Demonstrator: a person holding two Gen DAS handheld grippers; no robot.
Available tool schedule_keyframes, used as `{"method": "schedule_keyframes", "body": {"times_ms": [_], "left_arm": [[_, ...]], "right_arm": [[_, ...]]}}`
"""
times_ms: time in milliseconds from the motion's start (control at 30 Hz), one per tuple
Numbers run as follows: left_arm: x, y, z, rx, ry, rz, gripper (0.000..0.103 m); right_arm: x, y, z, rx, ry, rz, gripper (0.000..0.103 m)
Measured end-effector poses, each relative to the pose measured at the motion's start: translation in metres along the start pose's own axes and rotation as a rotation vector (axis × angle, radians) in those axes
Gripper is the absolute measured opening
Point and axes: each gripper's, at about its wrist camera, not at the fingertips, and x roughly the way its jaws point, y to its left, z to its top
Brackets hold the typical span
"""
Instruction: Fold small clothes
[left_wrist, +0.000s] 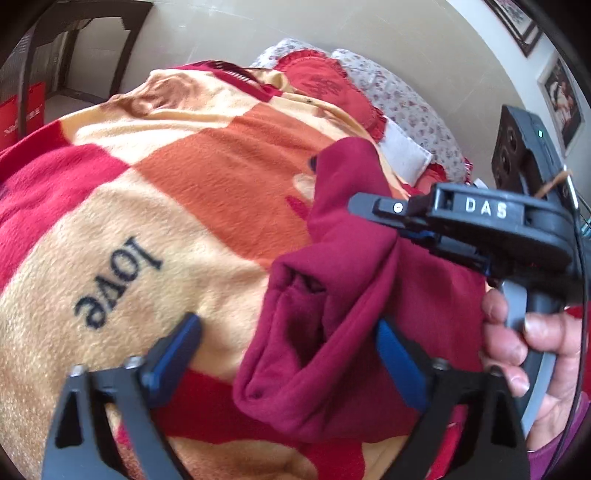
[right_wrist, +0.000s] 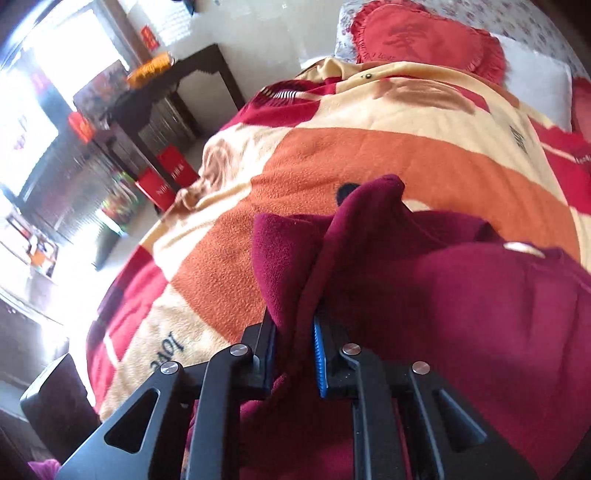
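A dark red fleece garment (left_wrist: 332, 302) is bunched above the bed's blanket (left_wrist: 192, 177). My left gripper (left_wrist: 288, 332) is open, its blue pads wide apart, with a hanging fold of the garment between them. My right gripper (left_wrist: 406, 229) comes in from the right in the left wrist view and is shut on the garment, lifting it. In the right wrist view the right gripper (right_wrist: 295, 332) pinches a raised fold of the garment (right_wrist: 443, 295) between its pads.
The blanket (right_wrist: 351, 158) has orange, cream and red blocks and the word "love". A red heart cushion (right_wrist: 424, 40) and floral pillows lie at the head. A dark table (right_wrist: 177, 85) and red bags (right_wrist: 162, 184) stand beside the bed.
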Motion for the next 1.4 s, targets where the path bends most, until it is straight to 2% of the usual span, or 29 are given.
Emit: {"method": "schedule_keyframes", "body": {"times_ms": [67, 167, 200, 267, 333, 367, 467, 567, 667, 700, 733, 800, 867, 967, 1067, 1267, 1333, 1400], "left_arm": [[0.004, -0.008, 0.003, 0.041, 0.028, -0.007, 0.052], [0.002, -0.021, -0.001, 0.106, 0.008, -0.008, 0.038], [0.002, -0.026, -0.002, 0.134, 0.006, -0.009, 0.034], [0.001, -0.033, -0.004, 0.169, 0.001, -0.013, 0.031], [0.0, -0.037, -0.005, 0.186, -0.003, -0.013, 0.03], [0.0, -0.037, -0.004, 0.188, -0.002, -0.013, 0.03], [0.0, -0.035, -0.004, 0.181, 0.004, -0.018, 0.029], [0.0, -0.033, -0.004, 0.173, 0.011, -0.015, 0.029], [0.001, -0.032, -0.004, 0.176, 0.017, 0.001, 0.029], [0.001, -0.032, -0.003, 0.18, 0.02, 0.004, 0.028], [0.0, -0.032, -0.003, 0.183, 0.02, 0.002, 0.028], [-0.004, -0.033, -0.001, 0.186, 0.027, -0.01, 0.025], [-0.008, -0.039, 0.003, 0.203, 0.033, -0.026, 0.025], [-0.019, -0.062, 0.007, 0.265, 0.03, -0.048, 0.025], [-0.027, -0.099, 0.011, 0.332, 0.044, -0.11, 0.025], [-0.026, -0.183, -0.002, 0.452, 0.073, -0.2, 0.026], [-0.022, -0.206, -0.012, 0.474, 0.095, -0.229, 0.032], [-0.018, -0.222, -0.023, 0.488, 0.129, -0.242, 0.058]], "right_arm": [[-0.006, -0.006, -0.004, 0.021, -0.009, 0.022, 0.0], [-0.01, -0.014, -0.004, 0.064, -0.001, 0.054, 0.001], [-0.011, -0.013, -0.003, 0.068, 0.005, 0.049, 0.005], [-0.009, -0.009, 0.002, 0.063, 0.004, 0.036, 0.011], [-0.009, -0.001, 0.006, 0.041, 0.0, 0.008, 0.03], [-0.006, 0.006, 0.012, 0.022, 0.003, -0.022, 0.044], [0.001, 0.019, 0.021, -0.022, 0.024, -0.038, 0.045], [0.023, 0.031, 0.031, -0.068, 0.092, -0.084, 0.045], [0.054, 0.04, 0.031, -0.134, 0.186, -0.143, 0.044], [0.056, 0.04, 0.029, -0.15, 0.182, -0.175, 0.029], [0.055, 0.038, 0.027, -0.145, 0.165, -0.194, 0.021], [0.041, 0.027, 0.021, -0.109, 0.108, -0.151, 0.006], [0.023, 0.019, 0.017, -0.099, 0.061, -0.129, 0.001], [-0.018, 0.006, 0.011, -0.102, -0.01, -0.088, 0.0], [-0.055, -0.009, 0.007, -0.099, -0.065, -0.068, 0.0], [-0.134, -0.056, -0.008, -0.077, -0.167, -0.107, 0.0], [-0.154, -0.077, -0.018, -0.048, -0.188, -0.139, 0.0], [-0.169, -0.107, -0.033, 0.004, -0.196, -0.173, 0.0]]}}
